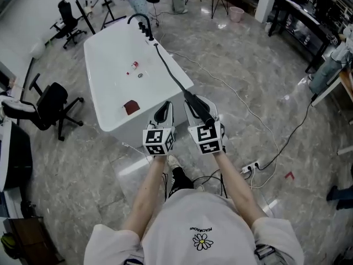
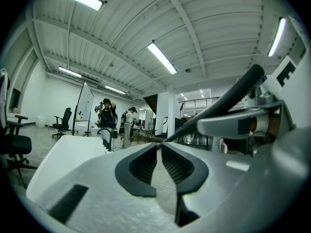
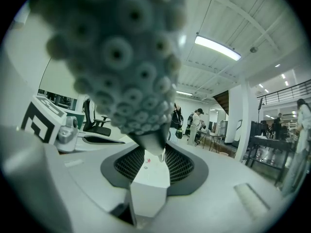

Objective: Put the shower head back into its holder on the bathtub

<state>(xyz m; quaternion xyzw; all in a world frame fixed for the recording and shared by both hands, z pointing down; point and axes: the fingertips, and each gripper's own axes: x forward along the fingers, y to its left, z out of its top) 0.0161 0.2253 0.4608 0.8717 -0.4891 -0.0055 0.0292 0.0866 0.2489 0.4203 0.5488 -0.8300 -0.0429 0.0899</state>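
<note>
Right gripper (image 3: 154, 152): ribbed pads (image 3: 181, 165) stand wide and are clamped on the neck of the shower head (image 3: 121, 57). Its nozzle face is turned back at the camera and fills the view at 12 o'clock. In the head view the black handle lies along this gripper's jaws, pointing to approx 11 o'clock.

Left gripper (image 2: 159, 147): pads (image 2: 143, 166) together, tips touching, nothing btwn them. It's level, just beside the right one at its 9 o'clock, and both are at the near end of the bathtub (image 1: 110, 117).

From the handle the hose (image 1: 171, 73) runs toward 11 o'clock along the tub's right rim to the black fittings (image 1: 148, 31) beside the faucet (image 1: 138, 20) at the far end. The holder is prob. among those fittings, but I can't tell which one.

Handling, as a judgement:
- Handle is stiff, smooth, prob. slick, so it could turn in the pads.
- Not heavy, but top-heavy at the nozzle end.
- Hose is springy and will tug and twist the handle back toward the fittings.
- Best hold is the straight part of the handle below the head, as now, w/ the hose end left free to enter the holder.
- The idle left gripper could steady the hose.
</note>
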